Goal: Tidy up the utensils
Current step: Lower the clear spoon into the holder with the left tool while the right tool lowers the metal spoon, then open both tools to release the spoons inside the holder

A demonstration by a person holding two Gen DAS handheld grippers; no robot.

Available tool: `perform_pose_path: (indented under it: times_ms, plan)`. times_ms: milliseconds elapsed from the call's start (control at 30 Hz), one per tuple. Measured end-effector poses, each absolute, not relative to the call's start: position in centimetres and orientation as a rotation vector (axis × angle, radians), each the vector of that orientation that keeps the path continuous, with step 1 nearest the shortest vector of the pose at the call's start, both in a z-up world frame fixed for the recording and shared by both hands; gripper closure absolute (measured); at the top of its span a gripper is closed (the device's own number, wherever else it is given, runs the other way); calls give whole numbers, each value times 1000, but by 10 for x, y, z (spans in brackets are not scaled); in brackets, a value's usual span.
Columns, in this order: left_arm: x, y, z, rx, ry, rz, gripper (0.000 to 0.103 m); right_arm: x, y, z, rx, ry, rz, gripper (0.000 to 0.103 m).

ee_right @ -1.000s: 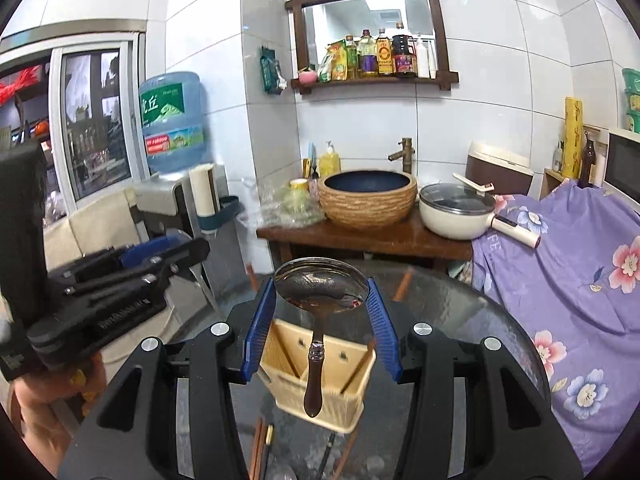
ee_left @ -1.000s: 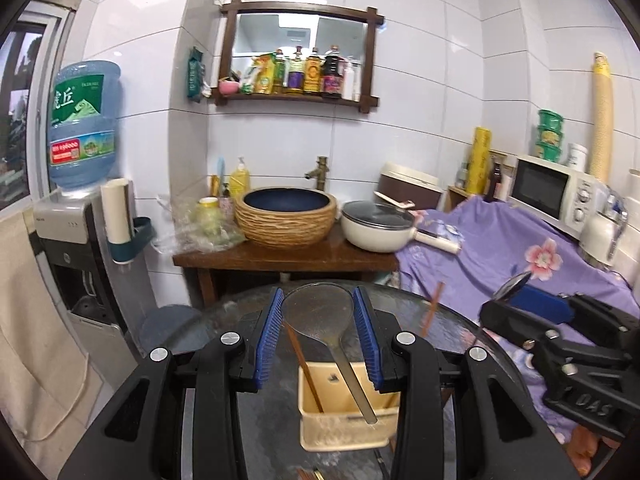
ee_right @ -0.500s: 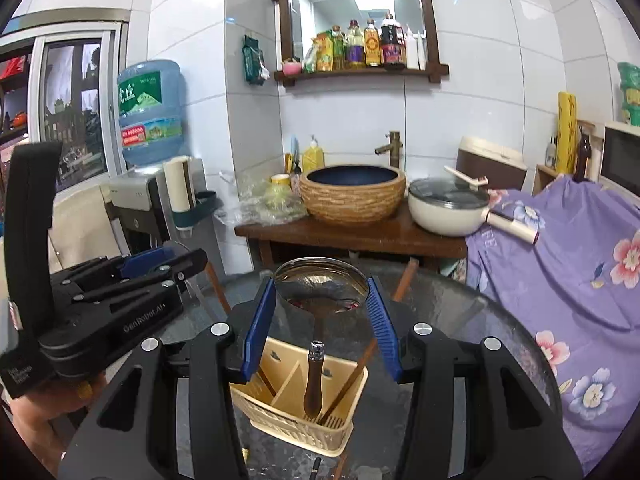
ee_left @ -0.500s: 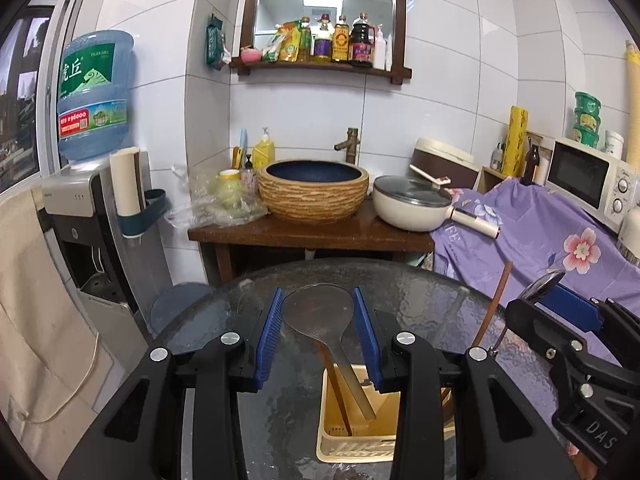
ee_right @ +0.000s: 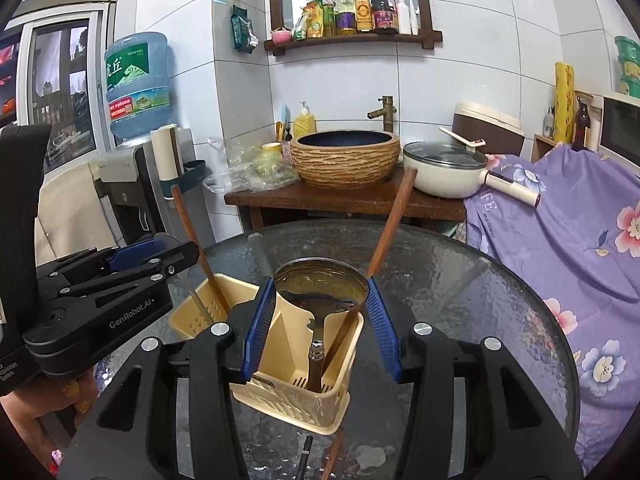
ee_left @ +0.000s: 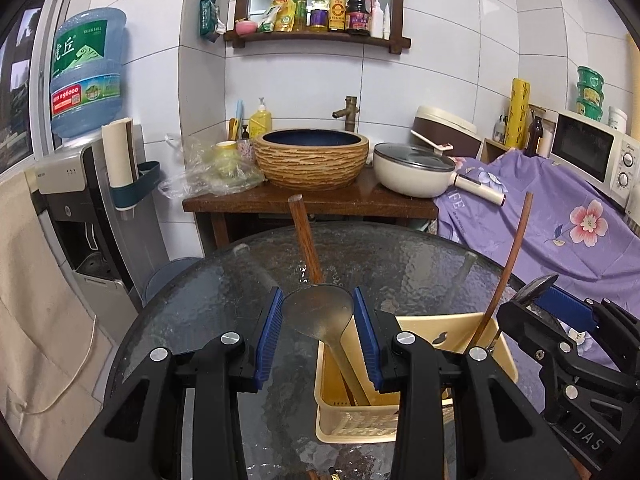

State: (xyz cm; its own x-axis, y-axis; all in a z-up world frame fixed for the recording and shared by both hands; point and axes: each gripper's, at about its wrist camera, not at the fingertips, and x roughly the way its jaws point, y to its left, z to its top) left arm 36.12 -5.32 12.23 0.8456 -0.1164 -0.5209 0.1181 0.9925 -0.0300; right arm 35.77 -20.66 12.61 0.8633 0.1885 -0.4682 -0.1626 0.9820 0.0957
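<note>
We count two grippers, left (ee_left: 318,336) and right (ee_right: 321,312); two metal ladles (ee_left: 320,314) (ee_right: 320,286); one yellow utensil caddy (ee_right: 292,396); two wooden-handled utensils (ee_right: 390,224) (ee_right: 196,236) standing in it.

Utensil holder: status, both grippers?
Left gripper shut on spatula. Right gripper shut on ladle. Both handles inside yellow holder. Nothing blocking.

The left gripper (ee_left: 318,330) and right gripper (ee_right: 321,312) pointed forward and somewhat downward, side by side, each with its jaws clamped on something.
</note>
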Motion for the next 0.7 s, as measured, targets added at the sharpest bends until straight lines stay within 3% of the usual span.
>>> perform_pose_path:
  times_ms: [700]
  plan:
    - [362,-55,107,16,580,-150,68,362,-211,108,65,535,187,56]
